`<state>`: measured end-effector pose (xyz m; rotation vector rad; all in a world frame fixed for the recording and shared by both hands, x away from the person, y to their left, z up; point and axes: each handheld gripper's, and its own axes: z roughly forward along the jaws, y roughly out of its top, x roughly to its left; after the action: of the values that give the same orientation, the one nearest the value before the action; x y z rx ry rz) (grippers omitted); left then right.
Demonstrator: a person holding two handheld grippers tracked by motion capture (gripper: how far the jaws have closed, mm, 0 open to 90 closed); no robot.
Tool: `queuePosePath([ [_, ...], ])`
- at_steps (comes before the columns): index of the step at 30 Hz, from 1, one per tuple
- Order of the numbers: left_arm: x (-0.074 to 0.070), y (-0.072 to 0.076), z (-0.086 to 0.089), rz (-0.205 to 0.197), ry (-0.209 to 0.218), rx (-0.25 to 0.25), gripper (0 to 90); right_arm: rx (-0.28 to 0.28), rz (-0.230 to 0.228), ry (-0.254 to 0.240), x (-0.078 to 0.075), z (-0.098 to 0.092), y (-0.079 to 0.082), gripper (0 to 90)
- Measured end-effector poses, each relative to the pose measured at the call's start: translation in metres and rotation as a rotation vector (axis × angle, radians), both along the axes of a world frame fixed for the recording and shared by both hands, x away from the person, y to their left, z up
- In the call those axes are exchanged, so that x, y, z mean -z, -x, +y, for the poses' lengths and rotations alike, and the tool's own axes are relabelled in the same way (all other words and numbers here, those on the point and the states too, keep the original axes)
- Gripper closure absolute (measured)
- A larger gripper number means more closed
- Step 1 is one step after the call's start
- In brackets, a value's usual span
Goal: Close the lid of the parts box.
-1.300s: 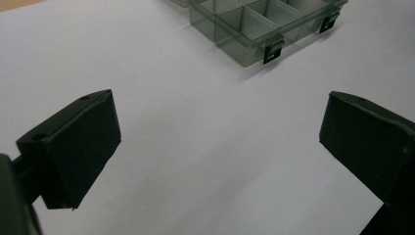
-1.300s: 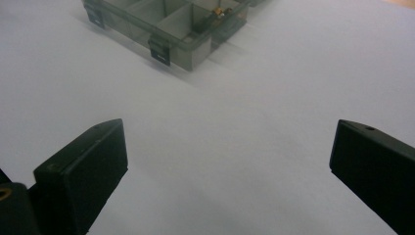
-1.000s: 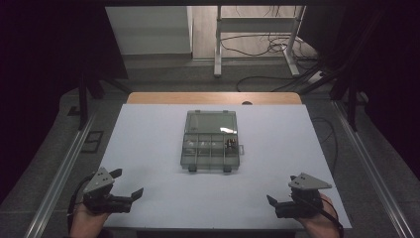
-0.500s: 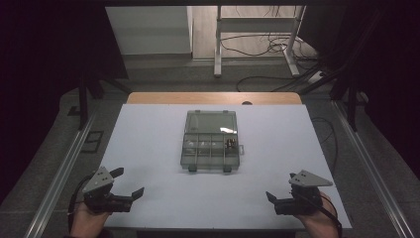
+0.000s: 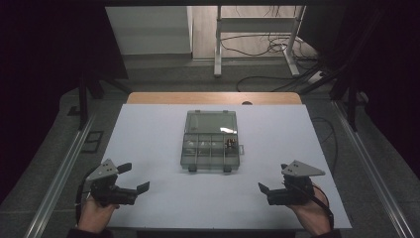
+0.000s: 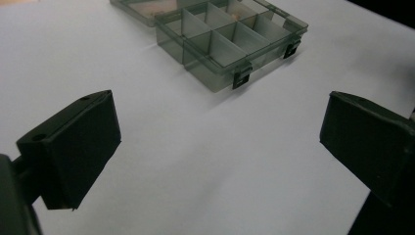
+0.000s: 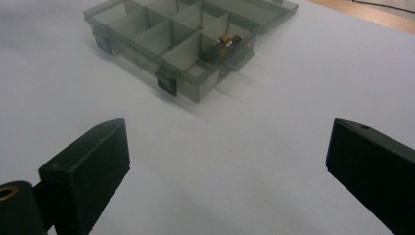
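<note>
Hovering wide open and empty, left tool (image 5: 132,179) and right tool (image 5: 270,188) flank the tabletop (image 5: 148,148); the open compartment box (image 5: 210,144) lies toward 12 o'clock, best approached squarely.

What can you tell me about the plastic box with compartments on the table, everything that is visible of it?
The box is smoky grey, see-through plastic. It lies flat near the middle of the white table, its lid open and folded back on the far side. Thin walls split the tray into small compartments; one on the right holds a few small dark and orange parts, too small to identify. Two dark latches hang on the near edge. Both grippers are apart from it; nothing touches it but the table.
</note>
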<state>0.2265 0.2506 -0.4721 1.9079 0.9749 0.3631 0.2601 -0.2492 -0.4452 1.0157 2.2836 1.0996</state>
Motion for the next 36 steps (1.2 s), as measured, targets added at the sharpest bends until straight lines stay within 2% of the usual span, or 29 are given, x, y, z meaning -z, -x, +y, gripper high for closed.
queuePosePath([
  [4, -0.004, -0.008, -0.01, -0.022, -0.006, 0.013, 2.3, -0.009, 0.013, -0.011, -0.001, 0.007, -0.007, 3.1],
  [8, -0.004, -0.018, -0.02, -0.011, 0.04, 0.058, 2.4, -0.025, 0.028, 0.001, -0.002, 0.015, -0.014, 3.1],
  [11, -0.004, -0.026, -0.03, -0.011, 0.027, 0.079, 2.3, -0.03, 0.034, 0.001, -0.004, 0.02, -0.021, 3.0],
  [14, -0.005, -0.032, -0.037, -0.011, 0.025, 0.077, 1.0, -0.034, 0.043, -0.002, -0.006, 0.026, -0.028, 1.7],
  [21, -0.004, -0.045, -0.05, -0.009, -0.023, 0.096, 0.9, -0.032, 0.071, 0.0, -0.008, 0.036, -0.041, 0.0],
  [30, -0.007, -0.059, -0.059, -0.001, -0.037, 0.104, 1.0, -0.042, 0.069, -0.005, -0.009, 0.043, -0.057, 0.0],
  [36, -0.01, -0.069, -0.065, -0.018, -0.043, 0.104, 0.5, -0.058, 0.072, -0.002, -0.01, 0.049, -0.07, 0.0],
])
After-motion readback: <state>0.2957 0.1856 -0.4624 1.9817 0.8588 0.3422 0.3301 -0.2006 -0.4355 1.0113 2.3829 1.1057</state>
